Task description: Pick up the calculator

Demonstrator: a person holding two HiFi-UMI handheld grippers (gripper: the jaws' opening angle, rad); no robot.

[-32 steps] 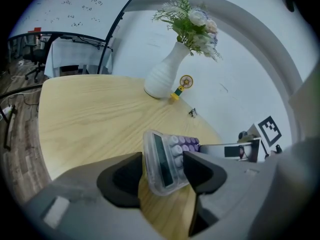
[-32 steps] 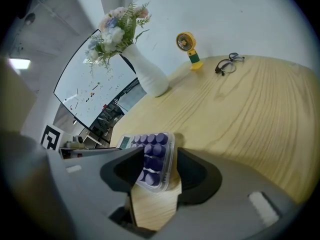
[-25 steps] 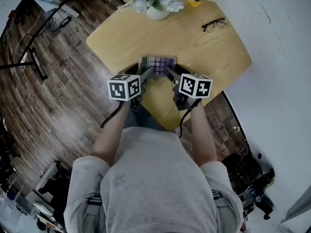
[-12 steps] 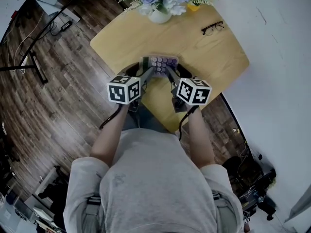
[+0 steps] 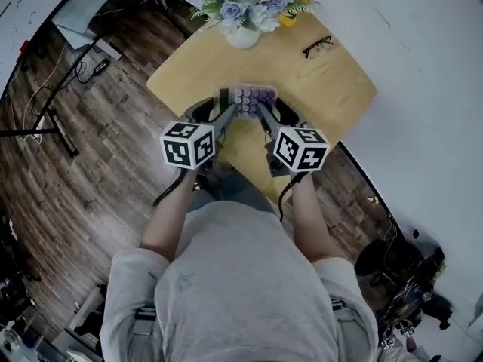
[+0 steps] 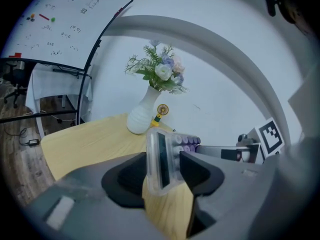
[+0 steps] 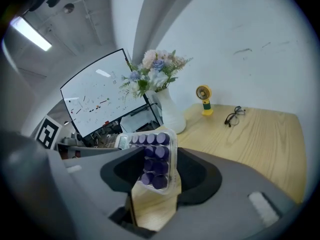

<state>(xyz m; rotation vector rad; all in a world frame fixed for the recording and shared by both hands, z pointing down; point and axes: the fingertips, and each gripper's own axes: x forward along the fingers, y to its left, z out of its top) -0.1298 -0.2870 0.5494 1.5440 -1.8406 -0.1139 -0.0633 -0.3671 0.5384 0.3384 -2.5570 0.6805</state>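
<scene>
While both grippers hold it from the near side, the calculator (image 5: pixel 249 96) hangs above the wooden table (image 5: pixel 332 81) in the head view, its purple keys facing up. The left gripper (image 5: pixel 229 111) takes its left end and the right gripper (image 5: pixel 264 113) its right end. Farther back on the table stand a vase (image 5: pixel 243 35) of flowers and a pair of glasses (image 5: pixel 318 47).

Through the left gripper view, the calculator stands on edge between the jaws, which have just been closing and now pinch its screen end. A small yellow fan (image 6: pixel 161 111) sits just beside the vase.

From the right gripper view, the jaws have likewise just been closing and clamp the key end, tilted, with bare tabletop showing below. A whiteboard (image 7: pixel 100 104) stands behind.
</scene>
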